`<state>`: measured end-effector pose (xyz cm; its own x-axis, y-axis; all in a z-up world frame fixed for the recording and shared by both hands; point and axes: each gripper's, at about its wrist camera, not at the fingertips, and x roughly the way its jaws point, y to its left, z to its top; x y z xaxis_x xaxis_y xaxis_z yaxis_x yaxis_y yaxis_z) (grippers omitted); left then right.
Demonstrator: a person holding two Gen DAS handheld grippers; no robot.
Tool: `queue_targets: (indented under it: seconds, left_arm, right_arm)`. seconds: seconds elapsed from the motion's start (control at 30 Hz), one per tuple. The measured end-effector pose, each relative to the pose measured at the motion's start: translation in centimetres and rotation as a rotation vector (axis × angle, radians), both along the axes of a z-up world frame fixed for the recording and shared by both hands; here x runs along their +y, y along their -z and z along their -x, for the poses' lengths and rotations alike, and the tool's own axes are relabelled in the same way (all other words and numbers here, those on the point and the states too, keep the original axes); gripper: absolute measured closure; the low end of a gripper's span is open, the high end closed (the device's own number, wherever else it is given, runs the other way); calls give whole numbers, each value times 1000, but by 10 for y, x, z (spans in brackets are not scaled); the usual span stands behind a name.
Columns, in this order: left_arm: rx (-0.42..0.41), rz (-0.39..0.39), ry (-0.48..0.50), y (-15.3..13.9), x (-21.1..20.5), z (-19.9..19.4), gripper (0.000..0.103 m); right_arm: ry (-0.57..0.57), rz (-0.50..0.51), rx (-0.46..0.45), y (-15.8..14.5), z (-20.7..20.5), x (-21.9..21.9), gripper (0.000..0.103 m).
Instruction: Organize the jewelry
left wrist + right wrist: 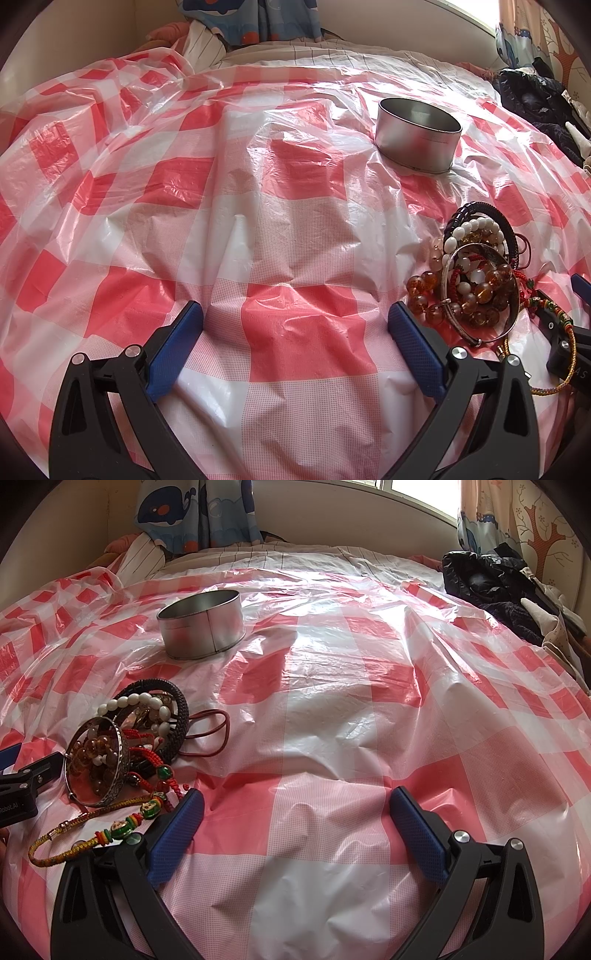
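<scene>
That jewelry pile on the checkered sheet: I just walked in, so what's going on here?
A person holds two grippers over a bed. The left gripper and right gripper are both open and empty, either side of the tangled pile of bracelets. Beyond it, the round metal tin stands open; none of its visible interior holds jewelry. Sorting hasn't started.

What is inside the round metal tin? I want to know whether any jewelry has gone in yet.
The tin shows only bare metal inner wall; in both views its near wall covers the floor, so I cannot rule out something flat. The jewelry pile lies outside it.
</scene>
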<state>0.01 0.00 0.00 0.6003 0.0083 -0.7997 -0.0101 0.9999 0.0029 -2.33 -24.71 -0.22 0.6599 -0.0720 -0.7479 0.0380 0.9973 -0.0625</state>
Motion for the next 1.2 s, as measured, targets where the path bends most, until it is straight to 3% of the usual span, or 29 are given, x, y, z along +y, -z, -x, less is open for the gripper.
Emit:
queue_targets:
  seconds: [0.67,0.77,0.93,1.03,1.2]
  left_arm:
    - [-5,14,3,-2,2,1,7]
    - [-82,68,5,-16,8,9,7]
    - [-145,130,129,-32,-8,13,7]
    - [-161,74,201,-35,-29,16,7]
    - [-177,19,234,-36,-43,20,7]
  right_arm:
    - [0,0,-1,0,1,1,6]
    - [-2,0,-5,-1,1,1,6]
    - [-4,2,-3,-4,4,1,6]
    - [-4,2,-2,0,0,1,6]
    - [-4,3,0,-3,3,2,6]
